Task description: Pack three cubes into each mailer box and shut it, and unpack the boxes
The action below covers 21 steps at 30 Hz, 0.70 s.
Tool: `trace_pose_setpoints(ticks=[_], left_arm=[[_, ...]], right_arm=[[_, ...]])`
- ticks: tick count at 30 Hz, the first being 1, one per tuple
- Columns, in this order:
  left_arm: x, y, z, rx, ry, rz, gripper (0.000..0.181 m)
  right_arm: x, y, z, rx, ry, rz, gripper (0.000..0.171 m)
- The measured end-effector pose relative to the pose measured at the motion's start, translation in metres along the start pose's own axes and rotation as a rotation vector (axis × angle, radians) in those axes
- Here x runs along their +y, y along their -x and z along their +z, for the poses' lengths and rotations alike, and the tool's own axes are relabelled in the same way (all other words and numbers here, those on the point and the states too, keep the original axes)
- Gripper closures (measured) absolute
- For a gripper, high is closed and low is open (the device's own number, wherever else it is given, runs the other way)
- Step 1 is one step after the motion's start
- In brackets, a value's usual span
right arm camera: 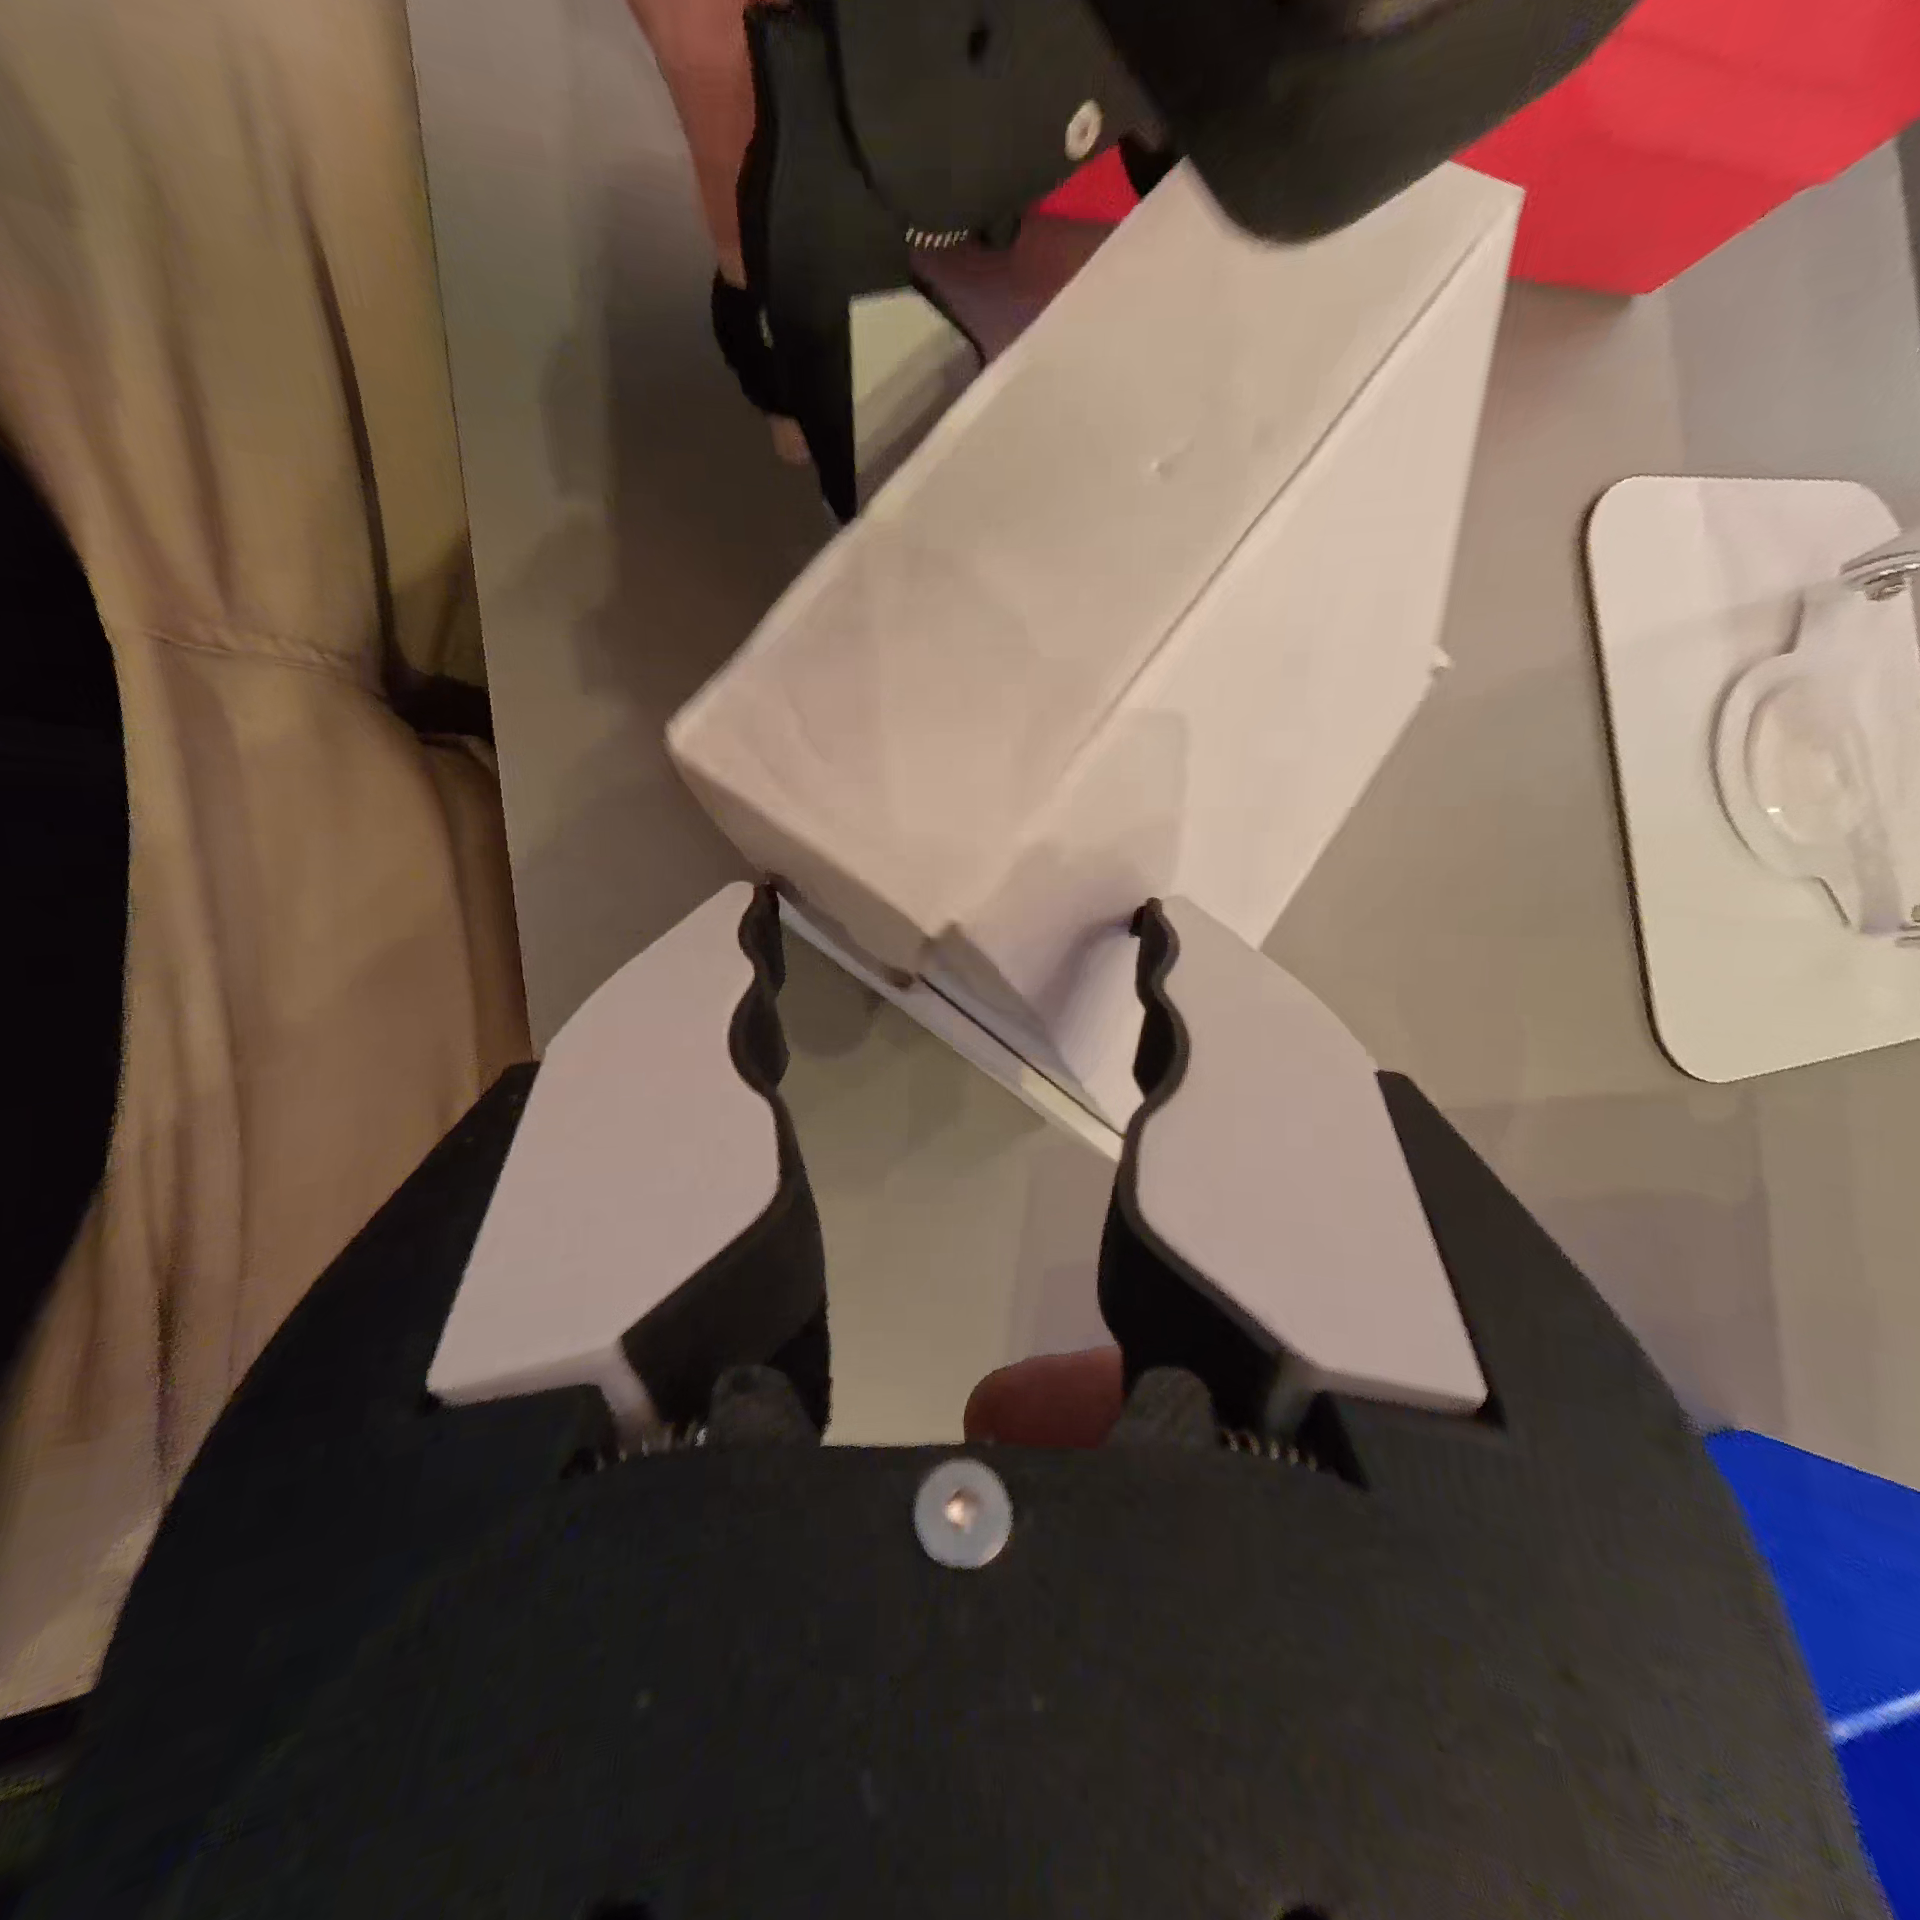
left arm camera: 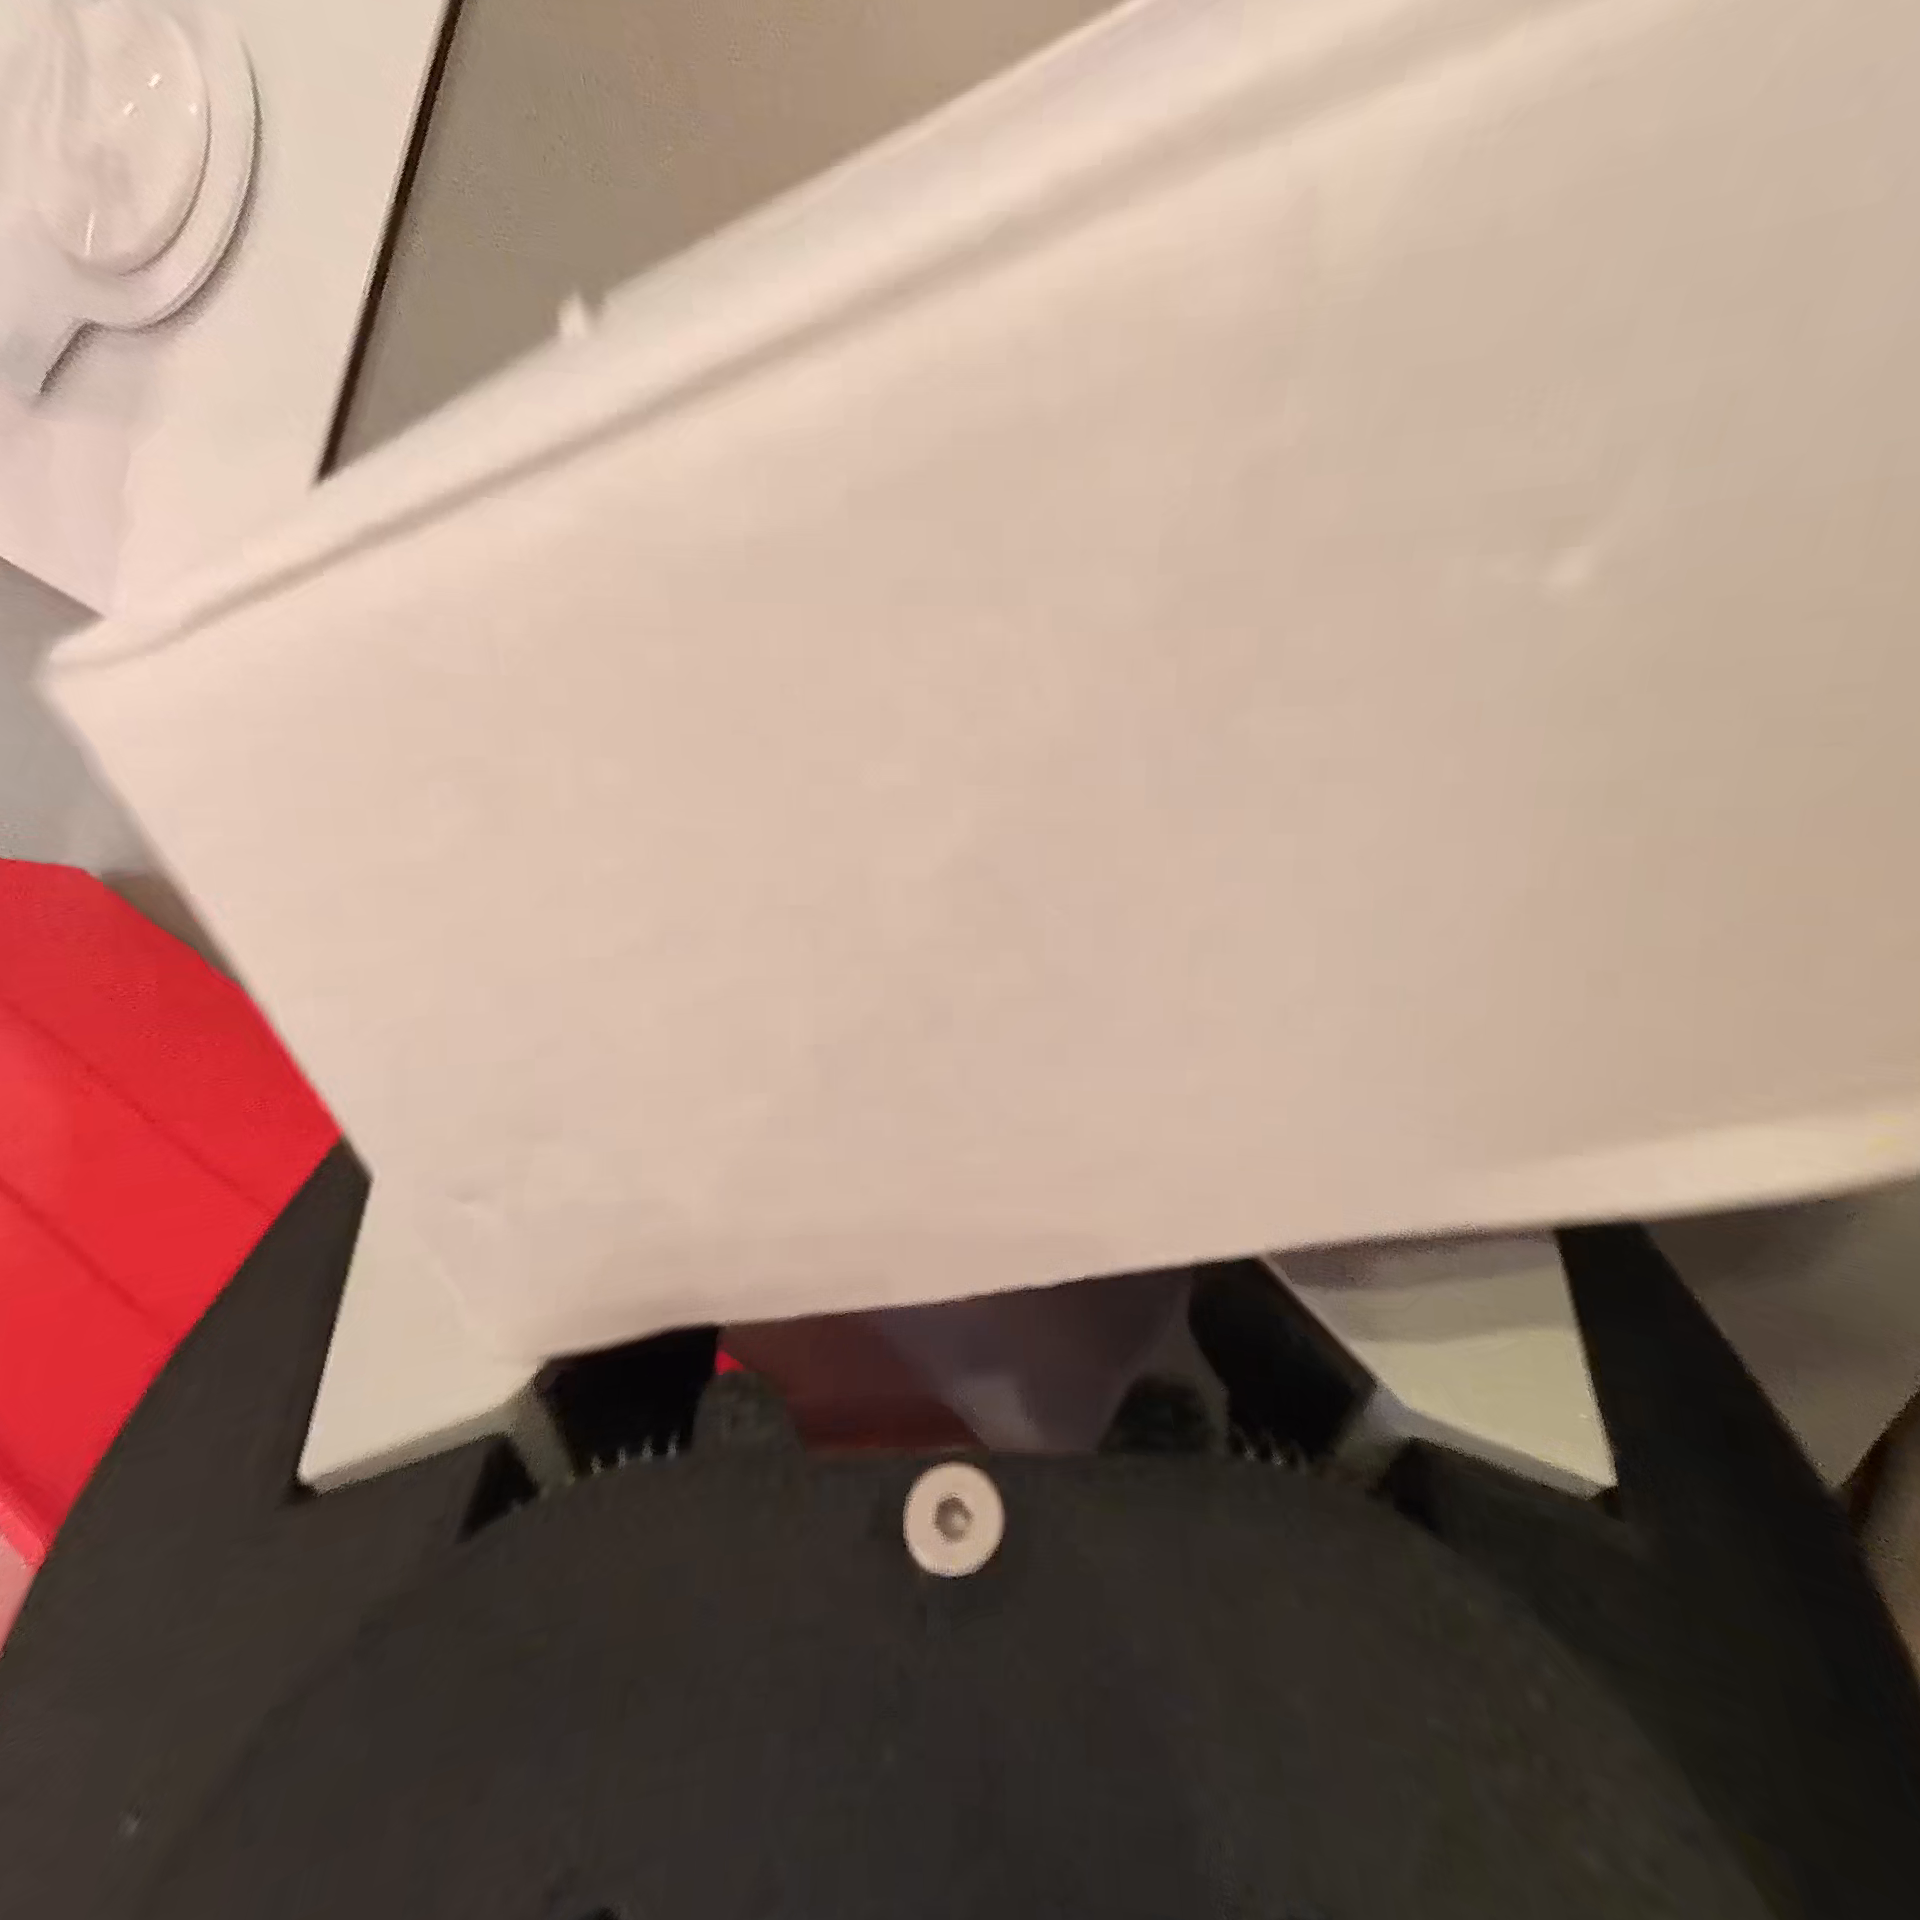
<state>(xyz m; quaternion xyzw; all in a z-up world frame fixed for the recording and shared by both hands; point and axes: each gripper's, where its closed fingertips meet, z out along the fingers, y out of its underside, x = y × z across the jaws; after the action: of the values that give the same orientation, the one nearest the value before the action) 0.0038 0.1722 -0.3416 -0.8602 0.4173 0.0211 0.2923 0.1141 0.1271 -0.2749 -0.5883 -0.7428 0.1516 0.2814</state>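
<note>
While the white mailer box lay tilted on the worktop, its long axis ran away from the right gripper; those fingers stood open at its near end; the left gripper straddled the far end, grip unclear.

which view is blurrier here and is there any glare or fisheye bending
Left wrist view: blurrier, the white mailer box fills it with smeared edges, hiding the left claw's tips. Right wrist view: sharper at the right claw, edges smeared; small glints on the clear plastic piece; slight wide-angle bowing near the borders.
</note>
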Motion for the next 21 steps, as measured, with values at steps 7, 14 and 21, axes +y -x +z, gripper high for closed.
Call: trace_pose_setpoints(ticks=[7,14,21], left_arm=[[0.001,0.004,-0.001,-0.027,0.008,0.0,0.063],[-0.001,0.009,-0.018,-0.026,-0.002,0.045,0.063],[-0.008,-0.003,-0.027,-0.09,-0.006,0.335,0.07]], right_arm=[[0.01,0.005,0.018,-0.037,0.05,0.009,0.118],[0.017,0.001,0.017,-0.036,0.065,0.034,0.122],[0.02,0.001,0.021,-0.055,0.086,0.047,0.126]])
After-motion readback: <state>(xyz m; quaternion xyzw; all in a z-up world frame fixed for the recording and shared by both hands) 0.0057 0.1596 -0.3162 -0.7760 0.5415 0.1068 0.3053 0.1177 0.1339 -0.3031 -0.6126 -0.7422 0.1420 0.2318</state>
